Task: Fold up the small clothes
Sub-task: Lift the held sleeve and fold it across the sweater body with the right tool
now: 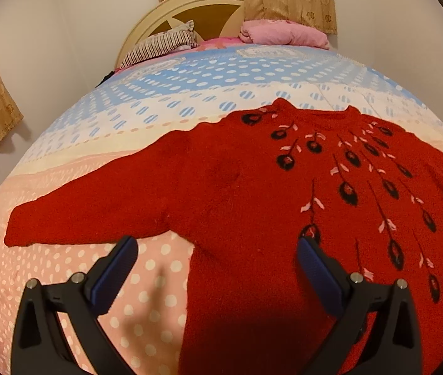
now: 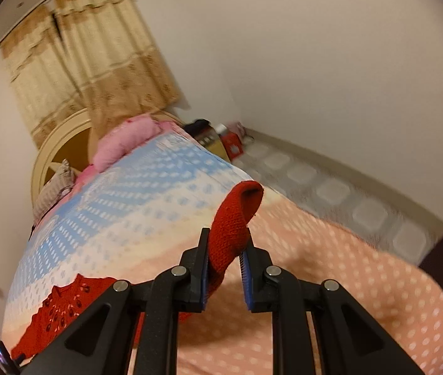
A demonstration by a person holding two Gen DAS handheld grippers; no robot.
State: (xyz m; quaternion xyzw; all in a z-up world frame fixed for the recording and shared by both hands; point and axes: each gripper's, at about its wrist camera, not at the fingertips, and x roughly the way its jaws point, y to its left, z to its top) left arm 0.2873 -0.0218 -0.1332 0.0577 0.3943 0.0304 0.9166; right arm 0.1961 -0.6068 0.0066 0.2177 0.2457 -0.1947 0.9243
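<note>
Red knit, thick and fuzzy: the sweater (image 1: 252,193) lies front-up and spread flat on the bed (image 1: 146,281), collar toward the headboard (image 1: 171,9), one sleeve stretched out across the dotted cover. My right tongs (image 2: 226,268) are clenched on the cuff (image 2: 233,222) of the other sleeve, which stands up out of the jaws and curls over at its end, lifted clear of the cover. My left tongs (image 1: 218,268) hang released, jaws wide, above the sweater's side edge below the armpit, holding nothing. As I judge it, the step is bringing the held sleeve across the chest. To do it well I should carry the cuff low and level so the knit does not drag the body askew, lay it straight across, and use the left tongs to pin the side edge if the body starts to slide. Thick knit like this will likely bunch at the shoulder.
</note>
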